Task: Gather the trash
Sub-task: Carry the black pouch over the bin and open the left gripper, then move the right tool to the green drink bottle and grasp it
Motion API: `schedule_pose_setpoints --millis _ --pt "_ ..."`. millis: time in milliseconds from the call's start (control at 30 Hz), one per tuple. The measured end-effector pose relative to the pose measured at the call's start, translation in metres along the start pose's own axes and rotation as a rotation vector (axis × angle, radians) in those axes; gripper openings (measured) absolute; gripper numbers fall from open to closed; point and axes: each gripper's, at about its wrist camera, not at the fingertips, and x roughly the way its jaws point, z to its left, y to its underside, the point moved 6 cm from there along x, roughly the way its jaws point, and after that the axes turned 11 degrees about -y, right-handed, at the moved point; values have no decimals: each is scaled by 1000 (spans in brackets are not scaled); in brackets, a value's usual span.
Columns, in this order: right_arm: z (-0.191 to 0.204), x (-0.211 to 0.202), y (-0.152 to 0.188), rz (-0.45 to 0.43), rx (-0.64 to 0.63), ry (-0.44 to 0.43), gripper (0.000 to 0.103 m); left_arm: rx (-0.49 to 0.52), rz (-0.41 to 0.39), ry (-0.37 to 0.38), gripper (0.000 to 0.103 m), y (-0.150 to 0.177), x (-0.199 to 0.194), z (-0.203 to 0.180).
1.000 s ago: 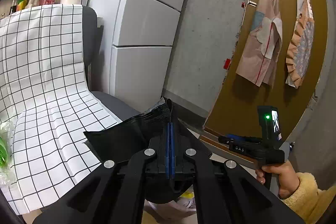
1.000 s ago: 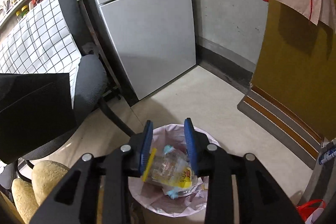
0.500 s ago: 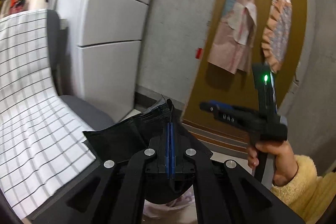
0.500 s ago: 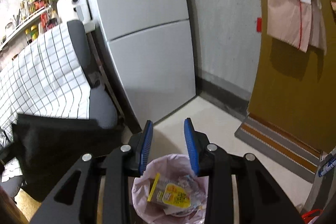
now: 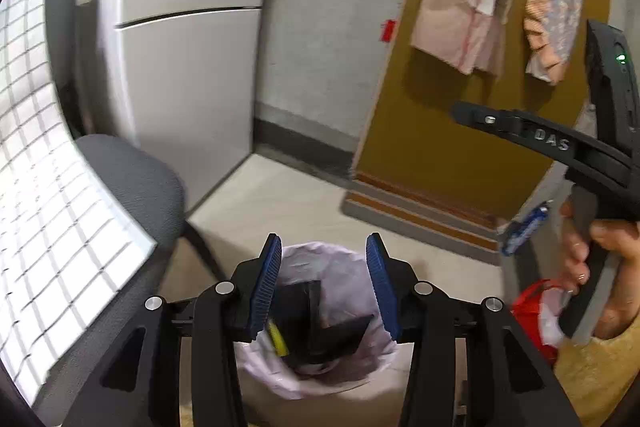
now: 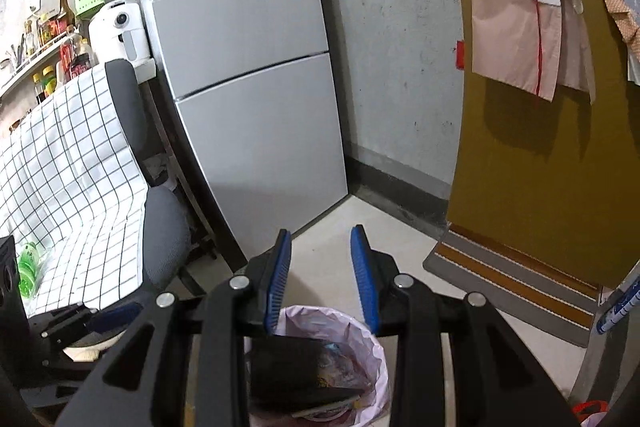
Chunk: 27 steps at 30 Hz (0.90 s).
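Note:
My left gripper (image 5: 323,243) hangs over a bin with a pink liner (image 5: 344,255), and its jaws are opening with nothing between the blue pads. A black folded sheet (image 5: 320,323) lies loose inside the bin on top of other trash. My right gripper (image 6: 320,239) is open and empty, above and behind the same bin (image 6: 372,347), where the black sheet (image 6: 292,367) shows below it. In the left wrist view the right gripper (image 5: 464,115) is at the right, held by a hand (image 5: 612,239). The left gripper (image 6: 92,315) shows at the lower left of the right wrist view.
A grey chair (image 6: 164,227) draped in a checked cloth (image 6: 72,155) stands left of the bin, with a green bottle (image 6: 28,267) on it. A grey fridge (image 6: 248,107) and a brown door (image 6: 540,167) with hanging aprons stand behind. A red bag (image 5: 536,307) lies on the floor at the right.
My left gripper swung down over the bin and opened, and the black sheet it held dropped into the bin. My right gripper rose away from the bin, still open.

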Motion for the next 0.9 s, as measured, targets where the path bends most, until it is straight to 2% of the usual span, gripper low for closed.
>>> schedule_pose_setpoints --millis 233,467,567,733,767,800,900 --pt "29 9 5 21 -28 -51 31 -44 -19 -181 46 13 -30 50" --pt "83 13 6 31 -90 -143 31 -139 -33 -299 46 36 -70 101" --pt "110 17 11 52 -118 -202 31 -186 -29 -350 55 49 -86 121" --pt "167 29 26 127 -168 -334 40 -252 -40 -428 55 69 -118 155" --pt "176 30 28 135 -180 -351 40 -273 -42 -450 60 74 -127 166" --pt "191 32 30 147 -201 -375 42 -287 -42 -469 70 76 -132 172" --pt "230 37 33 172 -244 -445 46 -344 -52 -552 73 88 -156 201"
